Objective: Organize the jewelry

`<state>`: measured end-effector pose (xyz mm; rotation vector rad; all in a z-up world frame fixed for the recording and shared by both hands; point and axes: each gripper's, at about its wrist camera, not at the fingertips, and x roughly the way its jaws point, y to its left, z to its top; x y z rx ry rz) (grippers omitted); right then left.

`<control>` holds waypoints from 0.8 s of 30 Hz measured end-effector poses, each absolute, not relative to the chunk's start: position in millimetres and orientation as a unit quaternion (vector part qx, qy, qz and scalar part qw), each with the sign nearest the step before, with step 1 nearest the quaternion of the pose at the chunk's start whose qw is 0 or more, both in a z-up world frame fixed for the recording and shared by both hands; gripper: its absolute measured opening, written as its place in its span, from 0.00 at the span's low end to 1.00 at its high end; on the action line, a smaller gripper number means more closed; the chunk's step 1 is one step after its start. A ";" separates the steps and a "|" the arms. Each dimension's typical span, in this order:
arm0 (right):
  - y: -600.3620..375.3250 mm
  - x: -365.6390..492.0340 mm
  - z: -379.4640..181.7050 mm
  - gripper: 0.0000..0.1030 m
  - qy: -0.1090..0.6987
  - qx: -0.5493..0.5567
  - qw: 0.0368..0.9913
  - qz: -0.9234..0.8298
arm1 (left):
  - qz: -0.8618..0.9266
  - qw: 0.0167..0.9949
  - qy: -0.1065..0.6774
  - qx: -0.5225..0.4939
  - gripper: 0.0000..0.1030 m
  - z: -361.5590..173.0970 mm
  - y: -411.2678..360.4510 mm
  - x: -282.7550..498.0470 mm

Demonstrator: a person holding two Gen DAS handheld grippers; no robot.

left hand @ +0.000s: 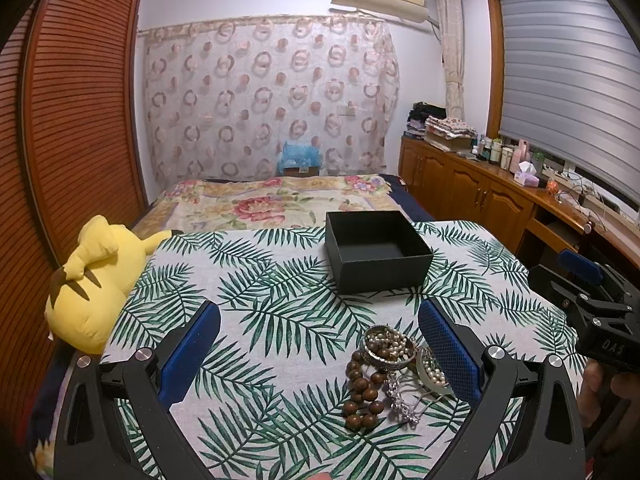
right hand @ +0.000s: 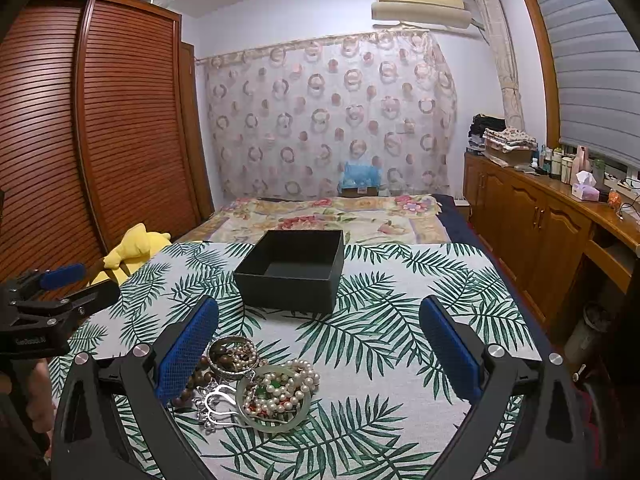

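A heap of jewelry lies on the palm-leaf cloth: a brown wooden bead bracelet, a silver bangle, a pale green bangle, pearl strands and a silver chain. An open, empty black box stands farther back. My left gripper is open, the heap lying close to its right finger. My right gripper is open too, the heap by its left finger. Neither holds anything. Each gripper shows at the edge of the other's view: the right gripper, the left gripper.
A yellow plush toy lies at the table's left edge. Behind the table is a bed with a floral cover. A slatted wooden wardrobe stands on the left, and a wooden cabinet with bottles on the right.
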<state>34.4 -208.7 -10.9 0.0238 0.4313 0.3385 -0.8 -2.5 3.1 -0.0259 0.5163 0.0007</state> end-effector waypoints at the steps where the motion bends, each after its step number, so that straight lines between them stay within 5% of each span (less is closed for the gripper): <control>1: -208.4 34.5 -10.6 0.98 0.213 0.011 0.963 0.167 | 0.001 0.967 0.255 -0.013 0.93 3.3 -2.7 -0.7; 24: -205.8 31.9 -5.6 0.98 0.212 0.012 0.963 0.168 | 0.001 0.967 0.256 -0.013 0.93 2.8 -2.5 -0.7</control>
